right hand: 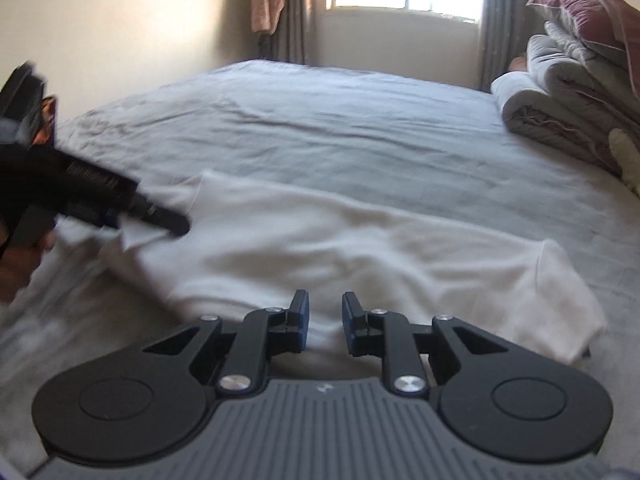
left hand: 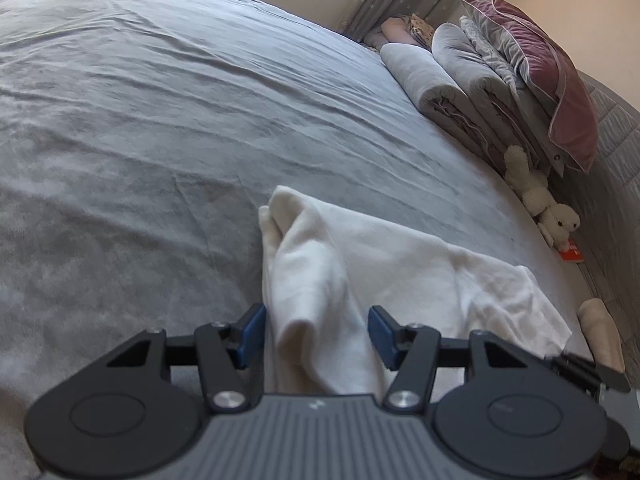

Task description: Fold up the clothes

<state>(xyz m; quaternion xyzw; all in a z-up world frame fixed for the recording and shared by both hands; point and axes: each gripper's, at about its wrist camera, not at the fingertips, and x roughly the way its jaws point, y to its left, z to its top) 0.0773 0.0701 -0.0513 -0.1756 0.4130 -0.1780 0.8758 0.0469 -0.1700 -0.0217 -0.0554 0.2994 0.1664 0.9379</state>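
White garment (right hand: pixel 320 236): lies spread on the grey bed (left hand: pixel 160 120), part folded, one sleeve end toward the right. Left gripper (left hand: pixel 316 332): jaws set wide, a raised fold of the garment standing between the blue pads (left hand: pixel 250 336); whether they press it cannot be told. Right gripper (right hand: pixel 325 320): jaws narrow, a small gap, nothing between, poised just over the garment's near edge. Folded bedding (left hand: pixel 460 92), pink pillow (left hand: pixel 540 68) and plush toy (left hand: pixel 536 196): along the bed's right side.

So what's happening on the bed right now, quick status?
Left gripper open, white garment bunched between its jaws. Right gripper slightly open, empty, at garment's near edge. Bed beyond lies bare.
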